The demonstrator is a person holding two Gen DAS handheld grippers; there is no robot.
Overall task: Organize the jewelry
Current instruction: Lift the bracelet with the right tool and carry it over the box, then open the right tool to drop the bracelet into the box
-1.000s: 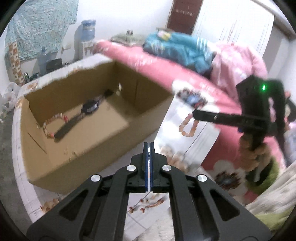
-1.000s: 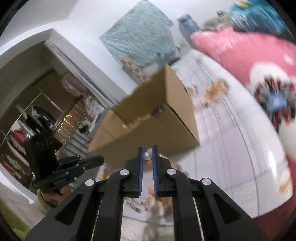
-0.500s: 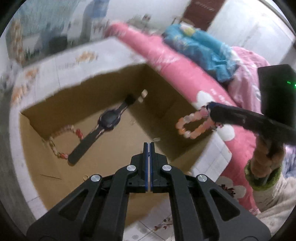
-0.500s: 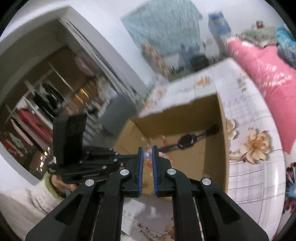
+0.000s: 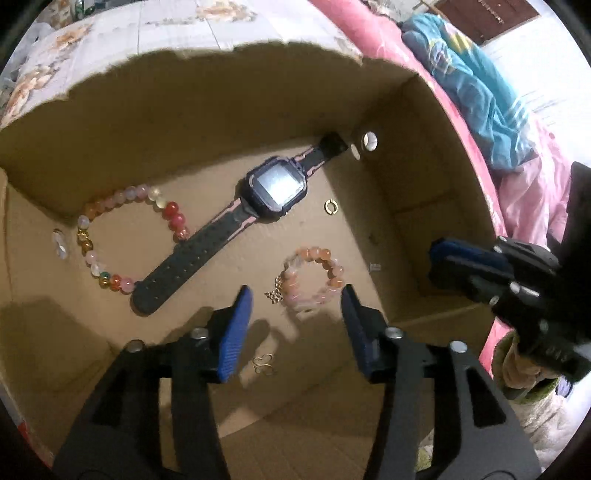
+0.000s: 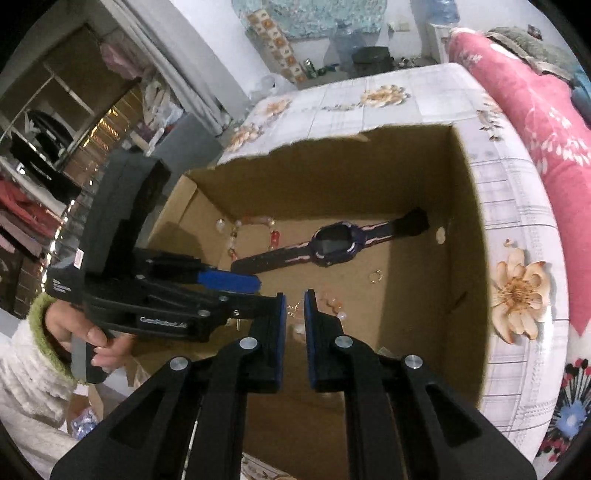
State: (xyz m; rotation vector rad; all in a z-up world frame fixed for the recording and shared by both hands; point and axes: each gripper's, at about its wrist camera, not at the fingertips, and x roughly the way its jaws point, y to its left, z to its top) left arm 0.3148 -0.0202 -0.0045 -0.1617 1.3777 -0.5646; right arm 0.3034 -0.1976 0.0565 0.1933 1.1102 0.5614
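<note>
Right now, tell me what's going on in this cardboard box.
A person holds a gripper in each hand over the open brown cardboard box. The left gripper is opening with nothing between its fingers, above a small pink-and-orange bead bracelet lying on the floor. The right gripper holds nothing. A dark smartwatch and multicoloured bead bracelet lie nearby.

Pink floral bedding [image 6: 524,96] fills the upper right of the right wrist frame; in the left wrist frame a crumpled blue cloth [image 5: 476,92] lies on it at upper right, below a dark brown door [image 5: 484,18]. A white tablecloth with beige flower print [image 6: 517,295] covers the surface along the right side of the right wrist frame. At upper left of that frame, hanging clothes [image 6: 26,214]; at top centre, a patterned teal wall cloth [image 6: 314,14] above a clear water jug [image 6: 349,40].
</note>
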